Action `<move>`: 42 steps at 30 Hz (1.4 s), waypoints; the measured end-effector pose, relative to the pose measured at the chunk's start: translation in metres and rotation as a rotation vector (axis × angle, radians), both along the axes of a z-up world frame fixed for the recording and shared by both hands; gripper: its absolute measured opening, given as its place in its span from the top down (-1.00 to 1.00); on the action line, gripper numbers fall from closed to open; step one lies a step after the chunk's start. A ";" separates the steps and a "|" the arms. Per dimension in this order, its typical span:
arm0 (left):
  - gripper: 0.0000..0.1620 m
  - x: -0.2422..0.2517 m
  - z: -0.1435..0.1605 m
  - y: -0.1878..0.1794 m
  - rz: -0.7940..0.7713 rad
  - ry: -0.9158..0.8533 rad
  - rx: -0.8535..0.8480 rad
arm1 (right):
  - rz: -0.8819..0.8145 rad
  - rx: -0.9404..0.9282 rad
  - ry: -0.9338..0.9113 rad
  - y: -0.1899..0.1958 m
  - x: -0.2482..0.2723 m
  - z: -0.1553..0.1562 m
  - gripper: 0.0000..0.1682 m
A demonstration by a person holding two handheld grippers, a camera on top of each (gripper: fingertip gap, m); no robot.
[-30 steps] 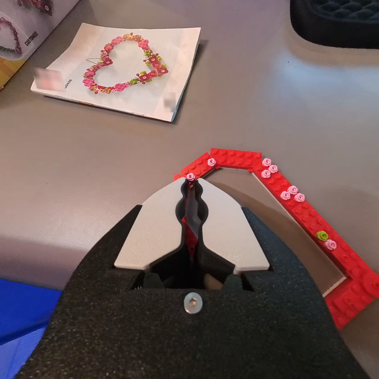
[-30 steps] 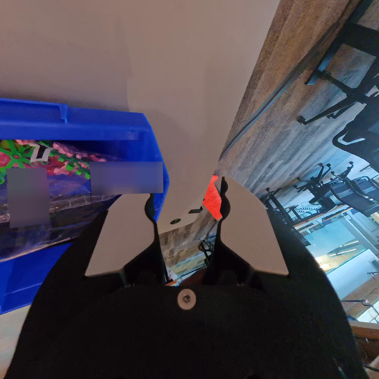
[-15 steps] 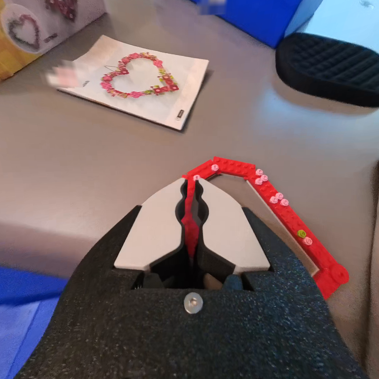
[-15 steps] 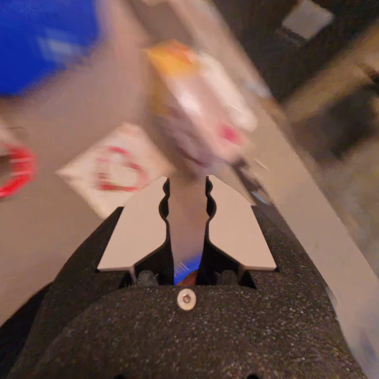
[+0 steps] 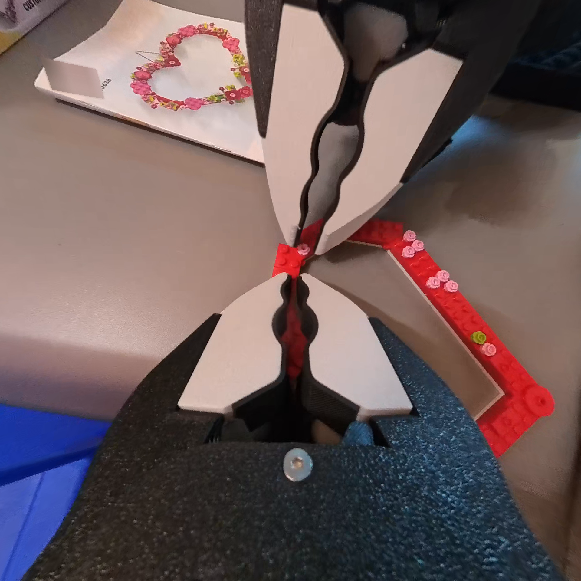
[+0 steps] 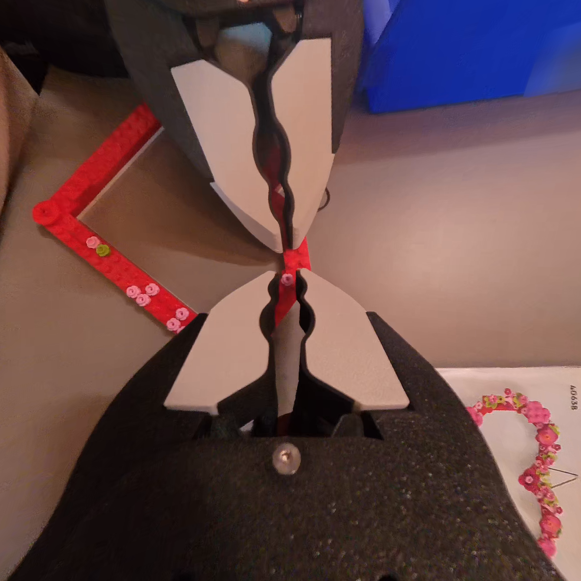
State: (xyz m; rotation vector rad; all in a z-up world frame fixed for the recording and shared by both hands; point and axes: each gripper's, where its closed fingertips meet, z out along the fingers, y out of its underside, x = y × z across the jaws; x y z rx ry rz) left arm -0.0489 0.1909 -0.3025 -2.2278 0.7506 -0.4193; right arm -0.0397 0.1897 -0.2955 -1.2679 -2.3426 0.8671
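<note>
A red brick frame (image 5: 452, 317) with an angular heart outline lies on the grey table, with small pink flower studs and one green stud along its right arm. My left gripper (image 5: 294, 276) is shut on the frame's left arm, and the red strip runs between its fingers. My right gripper (image 6: 287, 273) comes from the opposite side, tip to tip with the left. Its jaws are closed down on the frame's top corner. A pink flower stud (image 6: 287, 279) sits between its fingertips. The right gripper also shows in the left wrist view (image 5: 306, 245).
A white instruction booklet (image 5: 103, 103) showing a flower heart lies beyond the frame. A blue bin (image 6: 471, 53) stands behind my left gripper, and blue also shows at the left wrist view's bottom left (image 5: 41, 456). A box corner (image 5: 19, 19) sits at the top left. The tips of both grippers are at nearly the same place.
My right gripper swung from the blue bin to the frame and narrowed its jaws from wide open. My left gripper kept its hold on the frame throughout.
</note>
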 end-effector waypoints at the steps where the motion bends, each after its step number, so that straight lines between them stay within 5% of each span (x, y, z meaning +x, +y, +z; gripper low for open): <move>1: 0.97 0.000 0.000 0.000 0.000 -0.001 0.000 | 0.002 0.003 -0.009 -0.001 0.001 -0.002 0.89; 10: 1.00 -0.001 0.000 0.000 0.009 -0.016 -0.010 | 0.050 0.095 0.007 -0.001 -0.001 -0.007 0.92; 15: 1.00 0.003 0.000 -0.002 0.013 -0.051 -0.035 | 0.044 -0.078 0.079 -0.004 0.002 -0.002 0.95; 18: 1.00 0.001 0.000 0.000 0.034 -0.045 -0.032 | 0.059 -0.349 0.268 -0.021 -0.002 0.050 0.98; 23: 1.00 0.002 0.000 0.000 0.027 -0.042 -0.027 | -0.048 -0.174 0.294 0.021 0.010 0.073 0.97; 27: 1.00 0.002 0.000 -0.001 0.027 -0.037 -0.024 | -0.280 0.004 0.395 0.099 0.056 0.140 0.96; 32: 0.96 0.003 0.000 -0.001 0.018 -0.030 -0.017 | -0.832 0.219 0.402 0.298 0.183 0.242 0.95; 36: 0.96 0.003 0.000 -0.001 0.017 -0.026 -0.013 | -1.085 0.026 0.158 0.389 0.245 0.198 0.95; 42: 0.97 0.003 0.000 -0.001 0.021 -0.064 -0.044 | -1.084 -0.123 -0.178 0.399 0.253 0.112 0.94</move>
